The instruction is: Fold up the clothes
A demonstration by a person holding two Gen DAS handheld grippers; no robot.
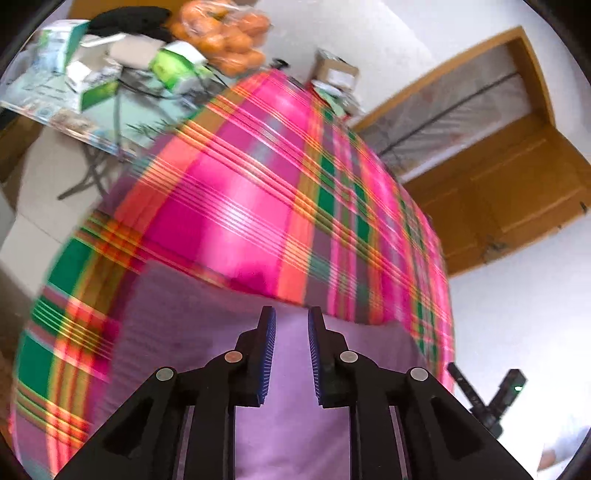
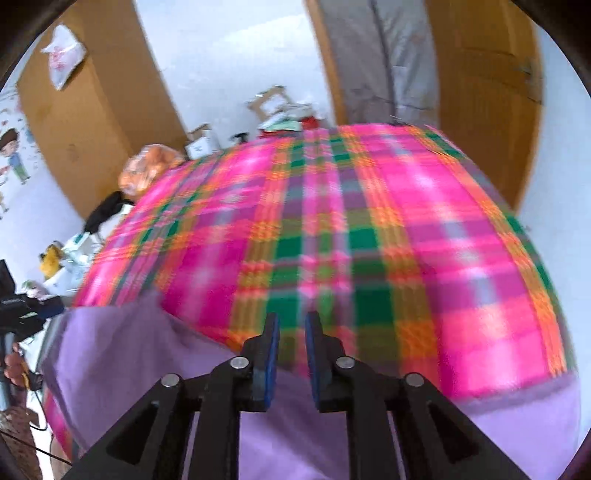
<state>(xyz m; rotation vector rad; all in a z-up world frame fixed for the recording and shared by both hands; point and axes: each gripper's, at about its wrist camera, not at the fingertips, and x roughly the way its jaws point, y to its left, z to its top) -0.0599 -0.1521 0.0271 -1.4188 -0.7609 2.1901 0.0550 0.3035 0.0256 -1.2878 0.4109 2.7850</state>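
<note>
A plain lilac garment of soft cloth (image 1: 295, 424) is seen along the lower edge of both wrist views, spread flat on a bright pink, green and orange plaid cloth-covered surface (image 1: 258, 192). In the left wrist view the garment fills the lower centre and a paler, ribbed-looking flap of it extends toward the lower left. In the right wrist view the garment (image 2: 122, 354) runs from the lower left across to the lower right, with a raised fold at the left.

The left gripper (image 1: 291, 317) is recorded with its blue-padded jaws apart, positioned over the lilac cloth; nothing is pinched between them. The right gripper (image 2: 291, 323) is likewise noted with a gap between its jaws, nothing held, tips over the boundary of garment and plaid.

Both views are motion-blurred.

At the upper left of the left wrist view, a bag of orange fruit (image 1: 225, 33) and green-and-white cartons (image 1: 177, 62) are observed on a side table (image 1: 55, 107). A wooden door (image 1: 517, 177) is noted at the right.
</note>
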